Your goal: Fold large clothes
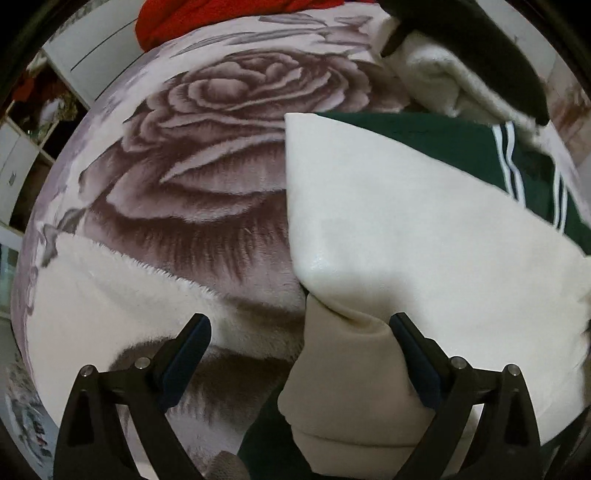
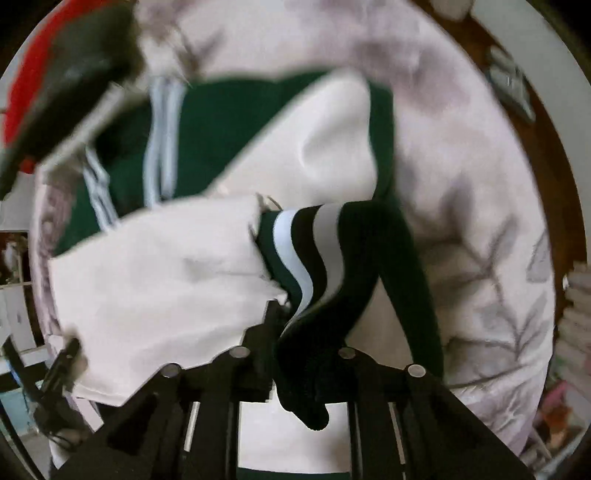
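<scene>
Jacket (image 1: 424,229), cream and green with white stripes, lies on the blanket (image 1: 207,155), a plush spread printed with a large rose. We see our left gripper (image 1: 299,332) with fingers wide apart, a cream fold lying between them. Our right gripper (image 2: 295,332) is clamped on the jacket's dark striped cuff (image 2: 314,258), which is bunched between the jaws. A red cloth (image 1: 207,18) lies at the blanket's far end. White cabinets (image 1: 22,162) stand at the left.

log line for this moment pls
left gripper open by cream sleeve | right gripper shut on green cuff | blanket under
</scene>
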### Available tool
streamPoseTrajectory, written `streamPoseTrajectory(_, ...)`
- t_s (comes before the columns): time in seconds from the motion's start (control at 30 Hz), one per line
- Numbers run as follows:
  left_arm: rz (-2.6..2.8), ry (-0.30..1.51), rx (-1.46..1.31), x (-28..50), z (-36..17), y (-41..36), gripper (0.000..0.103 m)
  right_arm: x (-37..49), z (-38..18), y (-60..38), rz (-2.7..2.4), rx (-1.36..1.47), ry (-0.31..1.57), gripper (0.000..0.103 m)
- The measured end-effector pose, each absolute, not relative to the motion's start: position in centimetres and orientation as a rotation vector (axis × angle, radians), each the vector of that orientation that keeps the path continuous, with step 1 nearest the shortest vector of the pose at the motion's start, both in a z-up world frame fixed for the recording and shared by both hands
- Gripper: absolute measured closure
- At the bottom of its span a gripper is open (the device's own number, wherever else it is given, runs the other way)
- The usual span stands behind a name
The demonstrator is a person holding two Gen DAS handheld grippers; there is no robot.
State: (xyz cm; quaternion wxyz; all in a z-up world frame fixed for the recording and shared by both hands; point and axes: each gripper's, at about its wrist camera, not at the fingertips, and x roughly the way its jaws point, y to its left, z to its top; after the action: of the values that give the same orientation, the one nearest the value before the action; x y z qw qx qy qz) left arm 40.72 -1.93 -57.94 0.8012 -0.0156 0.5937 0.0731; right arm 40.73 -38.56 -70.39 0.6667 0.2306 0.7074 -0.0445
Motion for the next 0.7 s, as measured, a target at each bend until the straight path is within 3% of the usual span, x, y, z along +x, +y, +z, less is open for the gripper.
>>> streamPoseTrajectory(0.07, 0.155, 1.232, -0.08, 38.7, -55.2, -0.9, 0.004, 40.3, -69.6, -38.6, -0.109, 0.564, 1.609, 0.06)
streamPoseTrajectory(0.13, 0.174, 1.198, -0.118, 35.7, -52.9, 0.3, 0.004, 38.8, -67.4, -38.6, -0.113, 0.593, 1.581, 0.045)
streamPoseTrajectory(0.23, 0.251, 1.201, -0.158, 28.9, -50.9, 2.2, 0.004, 34.8, -63.8, -36.7, -0.04, 0.647, 1.553, 0.045)
streamPoseTrajectory(0.33, 0.388, 1.282, -0.21, 21.2, -51.7, 3.4, 0.005, 30.9, -63.9, -32.5, 0.159, 0.785, 1.615, 0.045)
streamPoseTrajectory(0.47, 0.514, 1.415, -0.416, 12.7, -55.5, 3.9, 0.006, 27.9, -67.8, -24.5, 0.463, 0.919, 1.753, 0.045)
streamPoseTrajectory(0.7, 0.57, 1.385, -0.912, 3.7, -62.2, 2.2, 0.006, 26.7, -75.9, -18.4, 0.46, 0.714, 1.903, 0.045)
